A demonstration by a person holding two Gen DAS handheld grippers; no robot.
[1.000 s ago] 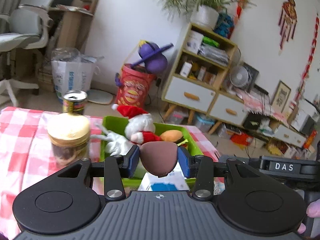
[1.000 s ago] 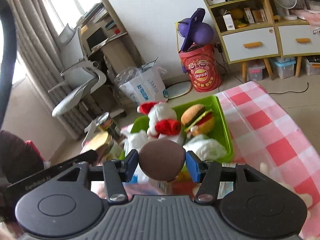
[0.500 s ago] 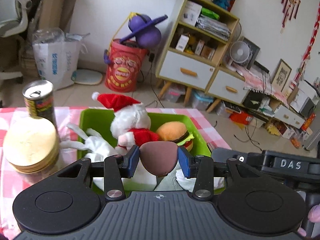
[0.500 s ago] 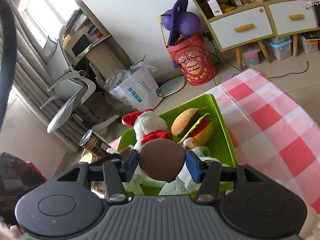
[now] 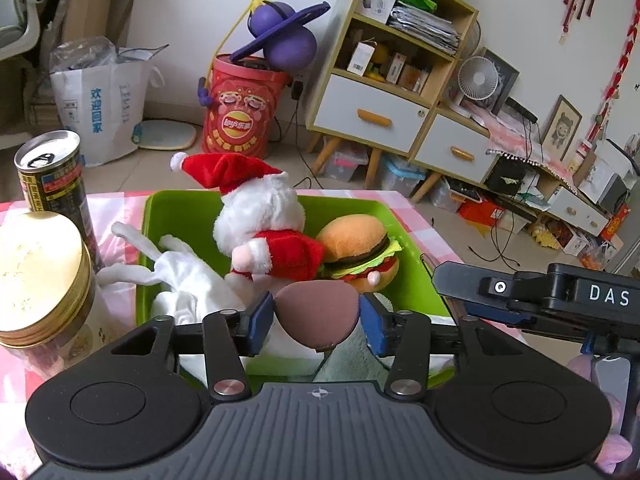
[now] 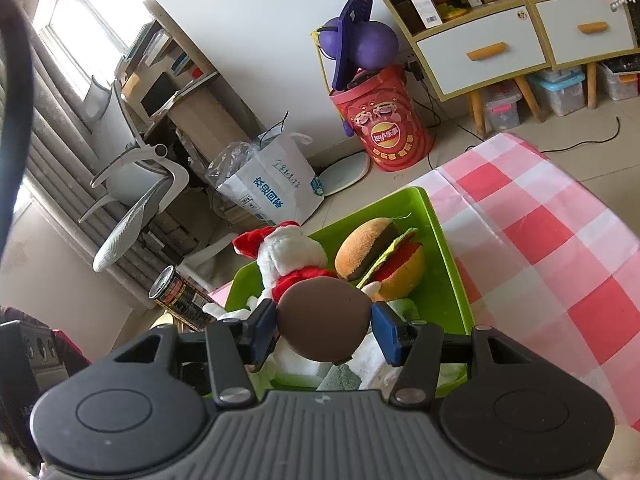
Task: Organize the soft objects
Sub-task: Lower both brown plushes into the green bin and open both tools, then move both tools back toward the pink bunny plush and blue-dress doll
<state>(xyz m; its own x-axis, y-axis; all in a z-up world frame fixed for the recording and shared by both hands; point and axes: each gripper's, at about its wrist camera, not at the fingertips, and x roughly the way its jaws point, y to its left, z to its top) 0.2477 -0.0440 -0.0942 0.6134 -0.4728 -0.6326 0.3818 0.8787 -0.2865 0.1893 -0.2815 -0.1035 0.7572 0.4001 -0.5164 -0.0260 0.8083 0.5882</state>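
A green bin on the checked tablecloth holds a white Santa plush, a plush burger, a white plush with long limbs and a pale green soft thing. My left gripper is shut on a brown egg-shaped soft object above the bin's near edge. My right gripper is shut on a similar brown soft object above the bin. The right gripper's body shows at the right of the left wrist view.
A gold-lidded jar and a tall drink can stand left of the bin. Pink checked cloth lies right of the bin. A pink soft thing sits at the far right. Beyond are a red drum and a shelf unit.
Both grippers have moved forward over the bin with their brown objects still held. The bin and its plush toys now look closer and lower in both views.
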